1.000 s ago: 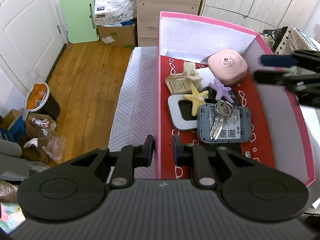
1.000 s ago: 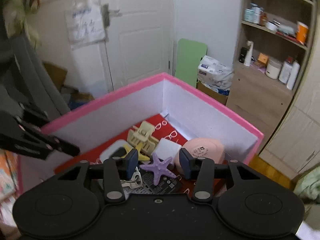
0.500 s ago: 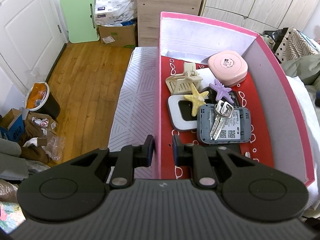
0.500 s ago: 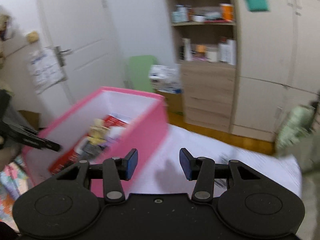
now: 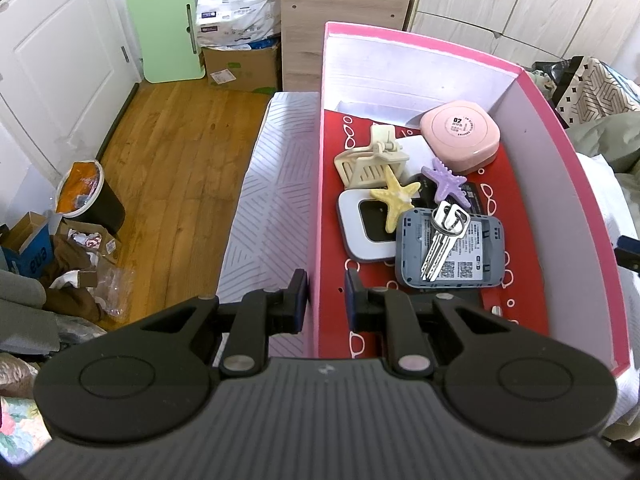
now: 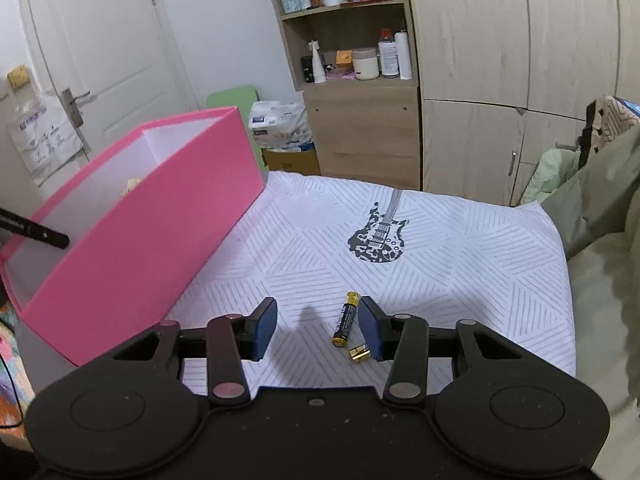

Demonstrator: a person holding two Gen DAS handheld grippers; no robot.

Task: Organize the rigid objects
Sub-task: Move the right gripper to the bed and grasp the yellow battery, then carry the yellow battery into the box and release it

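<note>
Left gripper (image 5: 326,300): It sat closest to us, low at the near end of the box. Its two black fingers were closed on the thin pink side wall, one outside and one inside. I think it held the box so it would not slide.
Right gripper (image 6: 318,328): Its fingers were wide apart and held nothing. It hung over the bed, pointing down at the batteries. I think it was getting ready to pick one up.
Batteries (image 6: 345,318): Two little round sticks, black with shiny gold ends, lay on the bed. One was between the open fingers, nearer the right one. The other (image 6: 358,352) was partly hidden by the right finger. They were smooth and hard, so they could roll.
Bed sheet (image 6: 440,256): It was soft white cloth with grey lines and a guitar picture.
Pink box (image 5: 560,184): It was stiff card, pink outside, white inside, with a red floor. It sat on the bed, to the left of the batteries.
Keys (image 5: 442,240): Shiny metal keys lay on a flat grey gadget (image 5: 450,254).
Starfish: A bumpy yellow starfish (image 5: 394,200) and a purple starfish (image 5: 448,182) lay in the middle.
Hair clip (image 5: 372,164): A cream plastic clip with teeth sat behind them.
Pink case (image 5: 460,134): It was round-cornered and smooth, near the far wall.
Far off: There were wooden shelves (image 6: 348,32) with bottles.
</note>
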